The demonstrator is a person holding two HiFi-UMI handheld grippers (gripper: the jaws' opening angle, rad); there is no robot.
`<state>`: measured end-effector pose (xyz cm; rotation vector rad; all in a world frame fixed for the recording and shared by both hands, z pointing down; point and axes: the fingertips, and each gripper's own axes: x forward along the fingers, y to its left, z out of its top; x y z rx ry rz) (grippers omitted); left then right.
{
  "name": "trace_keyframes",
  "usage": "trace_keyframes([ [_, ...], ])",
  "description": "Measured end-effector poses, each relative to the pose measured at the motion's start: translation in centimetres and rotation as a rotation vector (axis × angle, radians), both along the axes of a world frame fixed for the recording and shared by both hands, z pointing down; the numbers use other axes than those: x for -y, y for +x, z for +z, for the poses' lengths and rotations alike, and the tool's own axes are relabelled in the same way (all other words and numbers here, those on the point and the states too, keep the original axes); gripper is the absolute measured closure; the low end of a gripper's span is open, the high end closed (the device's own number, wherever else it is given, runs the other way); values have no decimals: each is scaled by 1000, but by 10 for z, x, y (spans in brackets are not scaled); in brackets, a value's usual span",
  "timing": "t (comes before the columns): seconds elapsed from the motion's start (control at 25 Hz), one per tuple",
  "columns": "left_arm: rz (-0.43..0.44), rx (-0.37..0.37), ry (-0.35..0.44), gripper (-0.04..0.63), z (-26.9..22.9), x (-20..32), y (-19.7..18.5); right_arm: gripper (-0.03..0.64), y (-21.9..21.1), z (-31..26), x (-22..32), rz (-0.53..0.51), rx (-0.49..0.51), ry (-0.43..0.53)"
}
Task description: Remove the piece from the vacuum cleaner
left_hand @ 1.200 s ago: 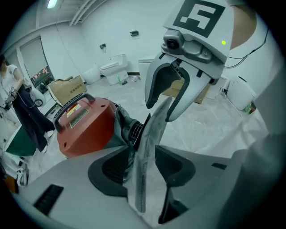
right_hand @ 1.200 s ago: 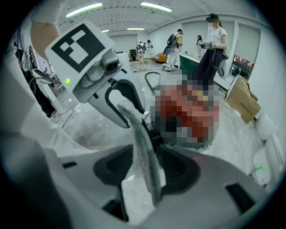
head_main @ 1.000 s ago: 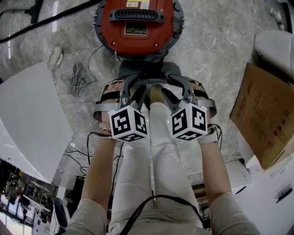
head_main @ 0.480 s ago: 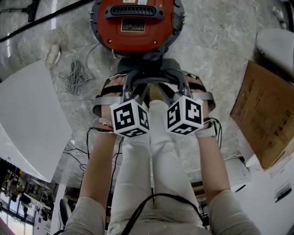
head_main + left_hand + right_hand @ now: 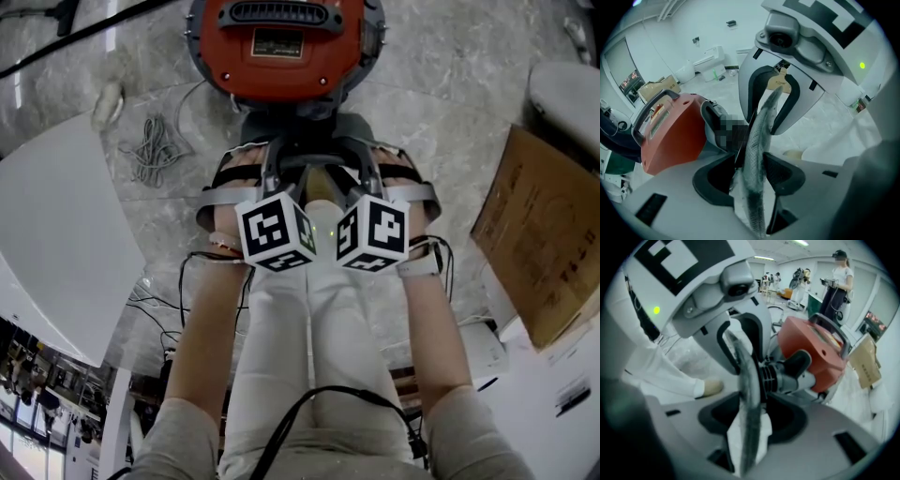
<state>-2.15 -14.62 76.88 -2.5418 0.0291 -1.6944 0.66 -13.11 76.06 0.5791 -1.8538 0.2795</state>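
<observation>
In the head view, the top edge cuts off the round red vacuum cleaner [image 5: 281, 56], and the right edge cuts off the brown cardboard box [image 5: 539, 244]. The grey mesh-textured flat piece [image 5: 757, 150], clamped in the left tool [image 5: 752, 176], runs off the bottom edge. In the right tool [image 5: 752, 416] it is smeared with blur. Seen edge-on, its full shape cannot be told.

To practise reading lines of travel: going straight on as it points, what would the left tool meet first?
Probably the right tool, facing it close ahead on the same grey flat piece; depth is unclear.
</observation>
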Motion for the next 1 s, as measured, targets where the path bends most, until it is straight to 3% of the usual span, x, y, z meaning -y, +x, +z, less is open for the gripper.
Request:
trace_keyframes([
  [0.4, -25, 35, 8, 403, 4, 3, -10, 464, -2, -3, 3, -20, -18, 36],
  [0.68, -4, 14, 56, 479, -4, 5, -7, 485, 0, -7, 1, -3, -7, 39],
  [1.0, 19, 17, 58, 532, -3, 2, -11, 522, -2, -7, -2, -13, -8, 41],
])
